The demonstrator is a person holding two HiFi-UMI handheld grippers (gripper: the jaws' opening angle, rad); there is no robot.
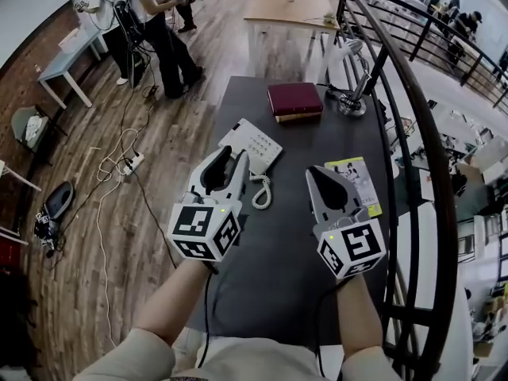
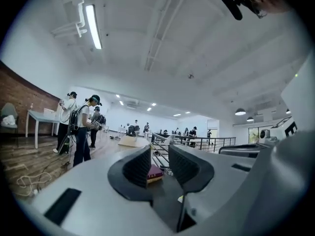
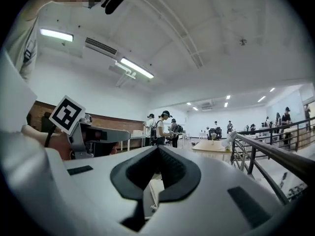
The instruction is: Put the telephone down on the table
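Note:
The white telephone [image 1: 255, 144] lies on the dark table [image 1: 270, 268], its keypad up and its coiled cord [image 1: 262, 194] trailing toward me. My left gripper [image 1: 235, 159] hovers above the phone's near left part and hides it. Its jaws stand a little apart, and nothing is between them in the left gripper view [image 2: 160, 155]. My right gripper [image 1: 317, 172] hangs to the right of the phone, clear of it. Its fingertips meet with nothing in them in the right gripper view [image 3: 157, 149]. Both grippers point level, out over the room.
A dark red book [image 1: 295, 99] lies at the table's far end, also seen between the left jaws [image 2: 154, 172]. A desk lamp [image 1: 350, 94] stands beside it. A leaflet [image 1: 357, 181] lies at the right. A black railing [image 1: 421, 125] runs along the right. People [image 1: 155, 22] stand at far left.

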